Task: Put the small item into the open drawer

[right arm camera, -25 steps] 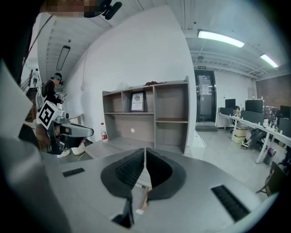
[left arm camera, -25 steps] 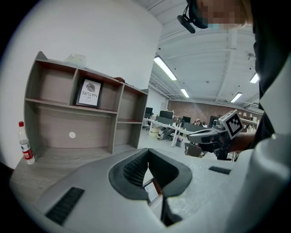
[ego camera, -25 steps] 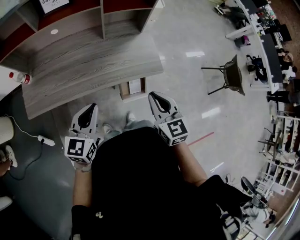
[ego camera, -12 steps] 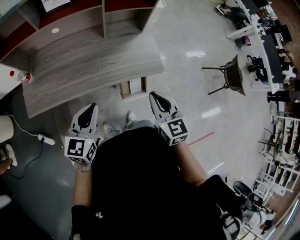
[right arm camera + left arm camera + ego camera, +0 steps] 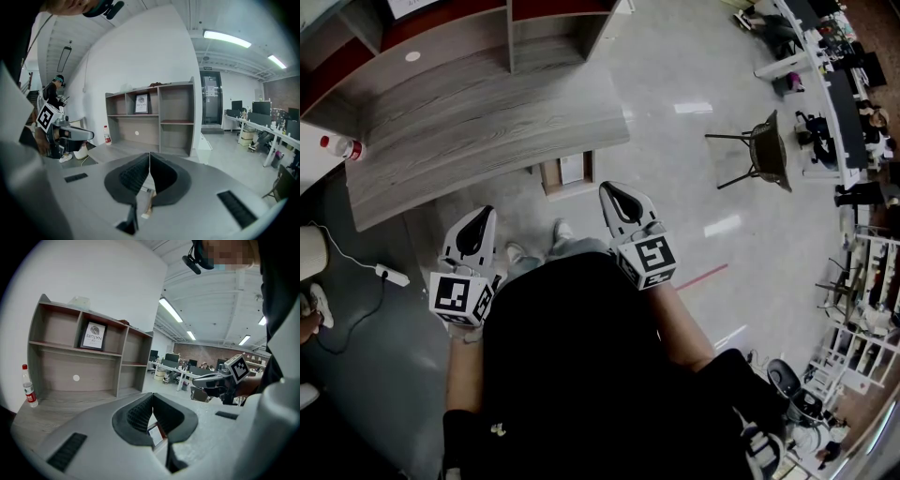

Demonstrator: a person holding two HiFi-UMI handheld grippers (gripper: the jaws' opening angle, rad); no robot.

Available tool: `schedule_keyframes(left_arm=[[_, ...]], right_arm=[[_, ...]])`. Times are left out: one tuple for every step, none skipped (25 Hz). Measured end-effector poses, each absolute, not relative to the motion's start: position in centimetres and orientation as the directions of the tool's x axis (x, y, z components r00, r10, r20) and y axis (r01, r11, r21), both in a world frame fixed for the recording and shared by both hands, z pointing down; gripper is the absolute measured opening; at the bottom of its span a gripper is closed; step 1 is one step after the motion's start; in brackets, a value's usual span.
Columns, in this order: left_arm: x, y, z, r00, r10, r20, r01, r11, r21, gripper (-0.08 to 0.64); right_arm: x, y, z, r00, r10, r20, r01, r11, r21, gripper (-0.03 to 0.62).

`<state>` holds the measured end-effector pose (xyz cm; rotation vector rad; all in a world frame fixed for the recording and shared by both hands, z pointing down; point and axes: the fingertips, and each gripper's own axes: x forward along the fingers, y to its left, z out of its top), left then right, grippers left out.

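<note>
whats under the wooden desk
What looks like an open drawer, brown-rimmed and white inside, pokes out beneath the desk at its front edge; the desktop covers everything else under it.

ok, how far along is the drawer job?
Done: nothing visible. In hand: nothing; the left gripper and right gripper are both shut and empty, held short of the desk. Left: everything; no small item or open drawer can be made out.
</note>
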<state>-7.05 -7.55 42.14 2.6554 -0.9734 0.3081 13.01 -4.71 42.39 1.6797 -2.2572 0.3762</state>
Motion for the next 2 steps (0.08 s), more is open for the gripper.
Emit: schedule_keyframes(left_arm=[[-7.08, -7.48, 42.07, 0.748, -0.593, 0.298, -0.657, -0.727, 0.201, 0.003], [-7.11, -7.40, 42.00, 0.748, -0.594, 0.298, -0.657, -0.727, 0.201, 0.003]], right_arm=[[13.00, -4.65, 42.34, -0.270, -0.880, 0.391, -0.959, 0.281, -0.029, 0.017], [13.00, -4.59, 42.28, -0.270, -0.880, 0.391, -0.959, 0.282, -0.029, 0.017]])
